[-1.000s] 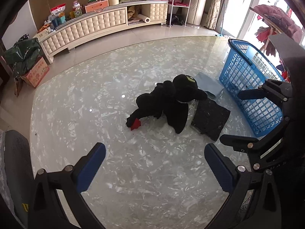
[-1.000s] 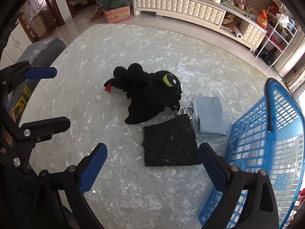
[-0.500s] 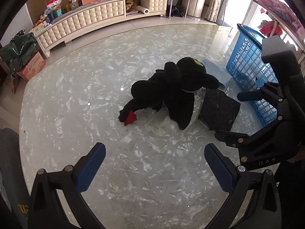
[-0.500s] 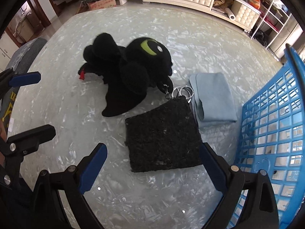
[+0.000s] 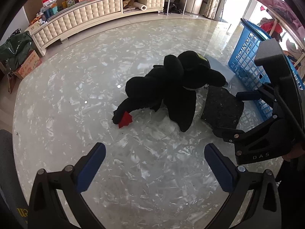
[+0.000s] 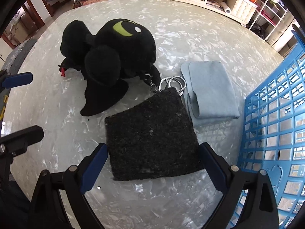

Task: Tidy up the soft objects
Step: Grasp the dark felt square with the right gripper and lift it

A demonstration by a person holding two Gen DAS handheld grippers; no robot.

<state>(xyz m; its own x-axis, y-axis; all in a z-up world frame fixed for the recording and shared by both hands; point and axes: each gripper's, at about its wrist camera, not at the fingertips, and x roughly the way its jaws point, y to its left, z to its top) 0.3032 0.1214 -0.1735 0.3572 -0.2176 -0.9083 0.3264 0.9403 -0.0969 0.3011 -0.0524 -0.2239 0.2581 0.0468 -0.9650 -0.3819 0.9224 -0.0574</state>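
A black plush dragon (image 5: 171, 87) with a green eye and a red tail tip (image 5: 124, 120) lies on the marbled table; it also shows in the right wrist view (image 6: 114, 51). A dark felt square (image 6: 152, 139) lies flat beside it, with a folded light-blue cloth (image 6: 207, 91) to its right. My right gripper (image 6: 154, 164) is open, its blue pads on either side of the felt square's near edge. My left gripper (image 5: 154, 164) is open and empty, short of the plush. The felt square shows in the left wrist view (image 5: 223, 110).
A blue plastic basket (image 6: 276, 133) stands at the table's right edge; it also shows in the left wrist view (image 5: 249, 57). Metal key rings (image 6: 172, 83) lie at the felt's far corner. A grey chair back (image 5: 7, 171) is at the left. A white cabinet (image 5: 85, 17) stands behind.
Both grippers have moved forward toward the objects. The right gripper has come down so its open pads now flank the felt square. Nothing has been taken hold of.
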